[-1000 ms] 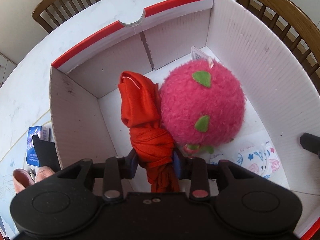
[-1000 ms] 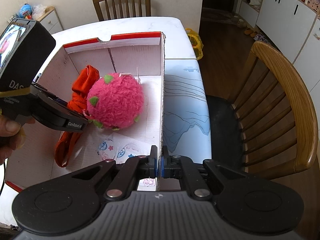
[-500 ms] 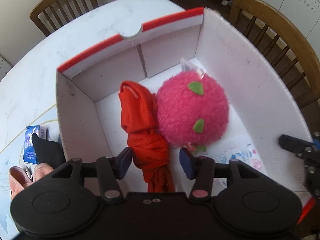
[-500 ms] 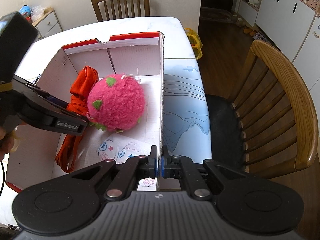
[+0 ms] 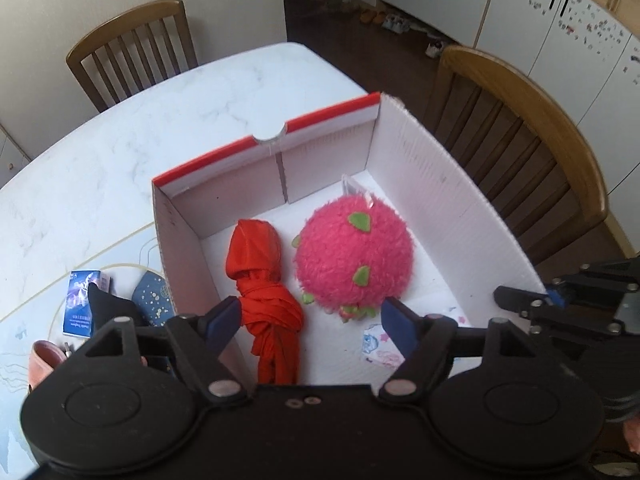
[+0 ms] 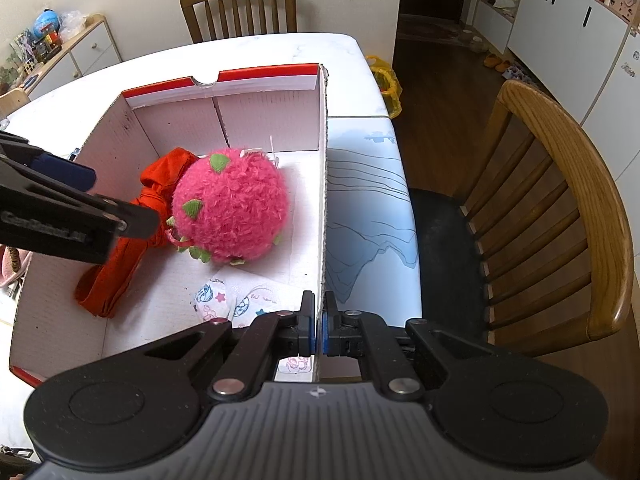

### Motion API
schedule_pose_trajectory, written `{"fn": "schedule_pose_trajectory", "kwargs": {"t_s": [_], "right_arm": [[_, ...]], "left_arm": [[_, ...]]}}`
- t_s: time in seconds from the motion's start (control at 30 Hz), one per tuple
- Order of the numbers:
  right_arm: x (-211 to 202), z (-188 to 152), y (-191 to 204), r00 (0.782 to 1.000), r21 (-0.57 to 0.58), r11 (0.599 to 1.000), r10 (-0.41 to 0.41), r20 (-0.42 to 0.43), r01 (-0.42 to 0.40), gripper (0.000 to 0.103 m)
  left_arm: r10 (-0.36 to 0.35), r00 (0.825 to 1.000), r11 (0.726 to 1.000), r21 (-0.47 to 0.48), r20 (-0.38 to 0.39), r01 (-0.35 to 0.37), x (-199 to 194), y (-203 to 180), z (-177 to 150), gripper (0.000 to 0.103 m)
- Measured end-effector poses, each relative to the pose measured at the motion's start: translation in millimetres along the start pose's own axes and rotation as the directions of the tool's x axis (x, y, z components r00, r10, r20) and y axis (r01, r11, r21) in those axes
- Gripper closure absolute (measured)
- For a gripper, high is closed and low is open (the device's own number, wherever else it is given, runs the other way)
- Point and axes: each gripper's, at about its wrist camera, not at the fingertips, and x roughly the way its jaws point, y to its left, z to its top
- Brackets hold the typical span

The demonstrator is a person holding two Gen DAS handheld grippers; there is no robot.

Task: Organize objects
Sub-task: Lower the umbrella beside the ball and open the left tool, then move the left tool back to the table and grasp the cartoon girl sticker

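A white cardboard box [image 5: 440,200] with a red rim stands on the table. In it a knotted red cloth [image 5: 264,280] lies along the left side, next to a fluffy pink plush ball [image 5: 354,256] with green leaves. My left gripper [image 5: 310,316] hovers above the box's near end. Its jaws are opening, and they stand wide apart and clear of the cloth below. My right gripper [image 6: 319,324] is shut on the top edge of the box's right wall [image 6: 323,200]. From there the cloth [image 6: 160,184] and the ball [image 6: 232,208] also show.
Printed paper packets [image 6: 224,300] lie on the box floor near the front. Left of the box lie a blue packet [image 5: 80,304], a dark starry pouch [image 5: 154,292] and a pink item [image 5: 40,360]. Wooden chairs [image 5: 132,48] [image 6: 560,200] flank the table.
My left gripper let go of the red cloth, its jaws spread wide, and it rose and drew back. The cloth stayed in the box. The right gripper kept still.
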Motion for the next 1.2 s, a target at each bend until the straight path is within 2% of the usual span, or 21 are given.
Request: {"fn": "schedule_pose_trajectory", "kwargs": {"t_s": [0.2, 0.47, 0.73, 0.97, 1.07, 1.2], "right_arm": [[-0.4, 0.4, 1.5, 1.000, -0.004, 1.000, -0.007, 0.005, 0.007, 0.100], [0.4, 0.7, 2.1, 1.000, -0.008, 1.000, -0.009, 0.004, 0.009, 0.100], [0.6, 1.4, 2.1, 1.000, 0.002, 1.000, -0.004, 0.001, 0.004, 0.100], [-0.6, 1.6, 2.2, 1.000, 0.008, 1.000, -0.008, 0.003, 0.008, 0.100], [-1.8, 1.0, 3.2, 1.000, 0.012, 1.000, -0.013, 0.004, 0.013, 0.100], [-1.9, 1.1, 4.3, 1.000, 0.020, 1.000, -0.020, 0.002, 0.019, 0.100]], "left_arm": [[-0.021, 0.998, 1.000, -0.009, 0.059, 0.022, -25.9, 6.7, -6.7, 0.020], [-0.022, 0.994, 0.997, -0.075, 0.107, 0.030, -50.9, 33.4, -22.1, 0.018], [0.001, 0.989, 0.991, -0.133, 0.151, 0.020, -72.2, 65.5, -50.0, 0.004], [0.054, 0.986, 0.975, -0.222, 0.159, -0.018, -73.1, 97.9, -79.3, 0.001], [0.079, 0.984, 0.979, -0.197, 0.161, -0.046, -68.6, 103.5, -96.0, 0.001], [0.067, 0.989, 0.985, -0.167, 0.133, -0.044, -57.0, 104.1, -120.6, 0.001]]}}
